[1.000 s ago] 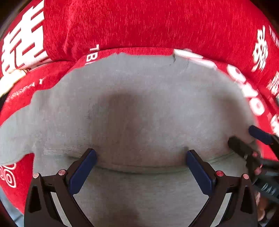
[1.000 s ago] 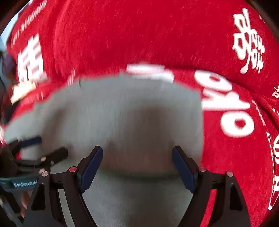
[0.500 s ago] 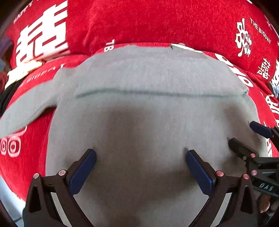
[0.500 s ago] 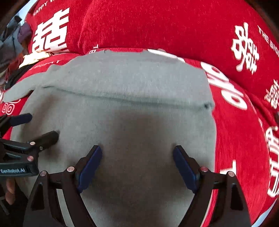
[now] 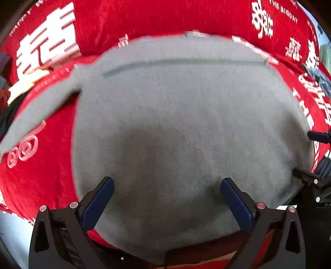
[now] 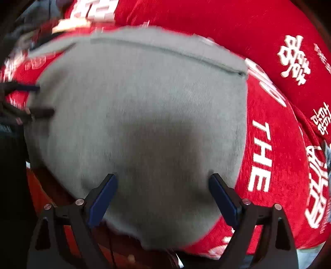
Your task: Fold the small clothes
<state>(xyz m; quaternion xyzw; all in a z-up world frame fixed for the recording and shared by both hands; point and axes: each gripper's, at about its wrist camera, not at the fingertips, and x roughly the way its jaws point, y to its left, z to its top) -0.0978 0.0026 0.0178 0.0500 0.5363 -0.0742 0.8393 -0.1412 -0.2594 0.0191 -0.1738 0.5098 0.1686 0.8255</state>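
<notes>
Since a second ago you have pulled both grippers back toward the near edge of the red cover point(image 5: 41, 178), and the grey garment point(image 5: 186, 128) now shows whole beneath them: then the folded-over edge lay right between the left fingers, now that same fold line sits up by the far side, close to where the red backrest cushion point(image 5: 165, 18) rises. Reading: one fold is laid and released, so the first step looks done and a second fold is yet to come. One sleeve point(image 5: 39, 111) trails out off the body toward the left edge of the cover, untucked. The garment lies flat on the cover, its near hem hanging a little past the near edge. Your left gripper point(image 5: 167, 203) is spread wide, nothing between the pads, tilted steeply down over the near part of the cloth. Your right gripper point(image 6: 163, 198) is also steeply down, jaws opening further, nothing pinched; cloth only lies below the gap. The two tools sit side by side, the right one showing at the right margin of the left view. Both views smear with motion.
</notes>
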